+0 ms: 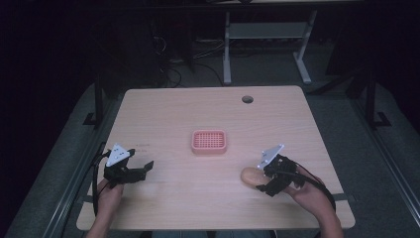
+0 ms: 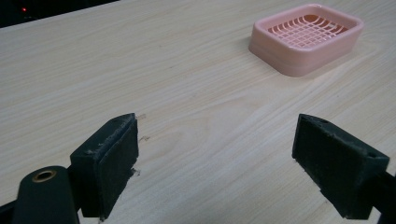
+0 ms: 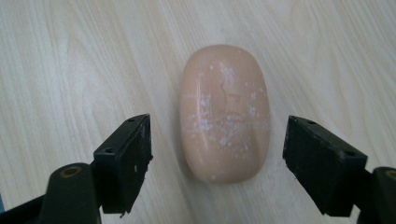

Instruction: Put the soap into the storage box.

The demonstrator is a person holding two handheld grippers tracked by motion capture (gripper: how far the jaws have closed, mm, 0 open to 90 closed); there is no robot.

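A peach oval bar of soap [image 1: 250, 176] lies flat on the wooden table [image 1: 163, 114] near the front right. My right gripper [image 1: 261, 180] hovers over it, open, with one jaw on either side of the soap [image 3: 225, 113] and a gap to each. A pink soap dish [image 1: 209, 141] with a grid insert sits at the table's middle. My left gripper [image 1: 144, 169] rests low at the front left, open and holding nothing. In the left gripper view the pink dish [image 2: 306, 37] lies ahead to the upper right, beyond the jaws.
A round cable hole [image 1: 247, 99] marks the table's far right part. Behind the table a white desk frame [image 1: 267, 44] stands on the dark floor with cables around it. Bare wood stretches between the two grippers.
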